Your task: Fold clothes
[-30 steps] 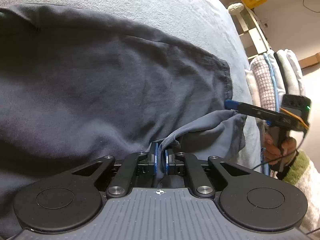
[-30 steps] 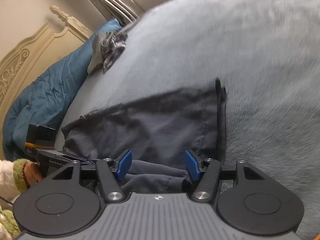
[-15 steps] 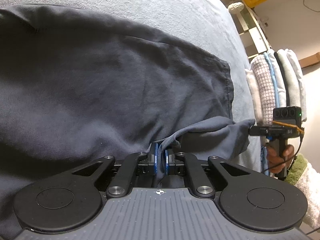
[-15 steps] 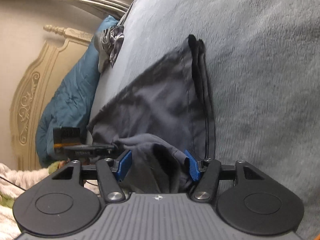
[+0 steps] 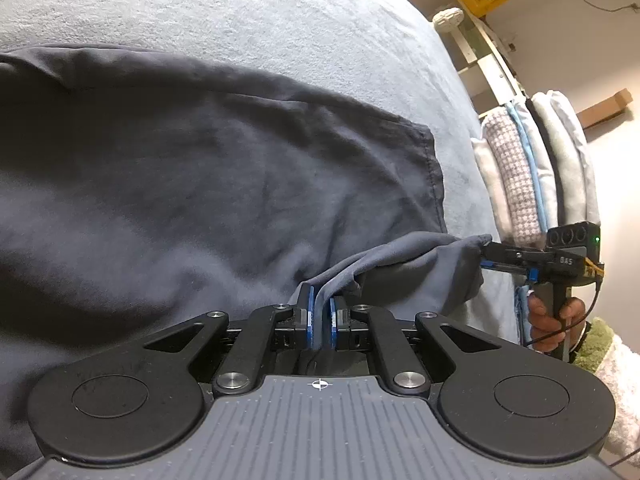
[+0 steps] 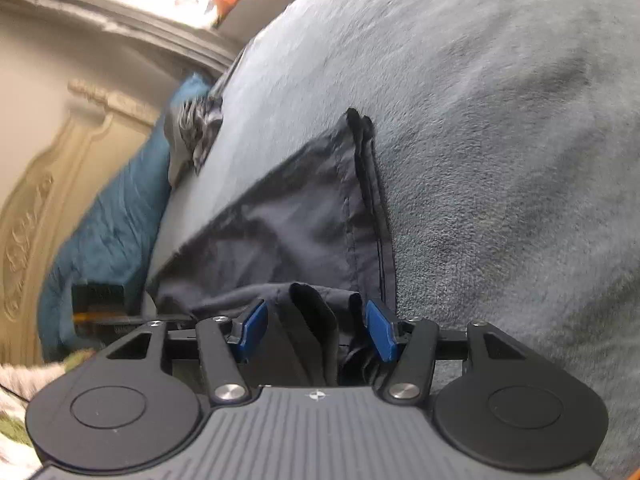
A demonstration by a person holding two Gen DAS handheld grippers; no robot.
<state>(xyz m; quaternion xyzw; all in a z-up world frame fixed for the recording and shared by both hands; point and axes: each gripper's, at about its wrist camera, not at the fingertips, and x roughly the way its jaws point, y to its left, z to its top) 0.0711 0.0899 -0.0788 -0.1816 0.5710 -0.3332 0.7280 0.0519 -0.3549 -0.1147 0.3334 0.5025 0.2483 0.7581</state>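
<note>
Dark grey garment (image 5: 208, 184): spread flat on the pale blue bed cover (image 5: 248, 16), near edge lifted in a fold. Left gripper (image 5: 321, 322): blue pads pinched tight on that lifted fold. Right gripper (image 6: 316, 328): jaws standing fairly wide, bunched fabric lying loose between the pads, not pressed. Stack of folded clothes (image 5: 536, 168): at the bed's right edge.

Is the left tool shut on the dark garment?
Shut on it. The left tool's blue pads pinch a ridge of the dark garment, which otherwise lies on the grey blanket.
</note>
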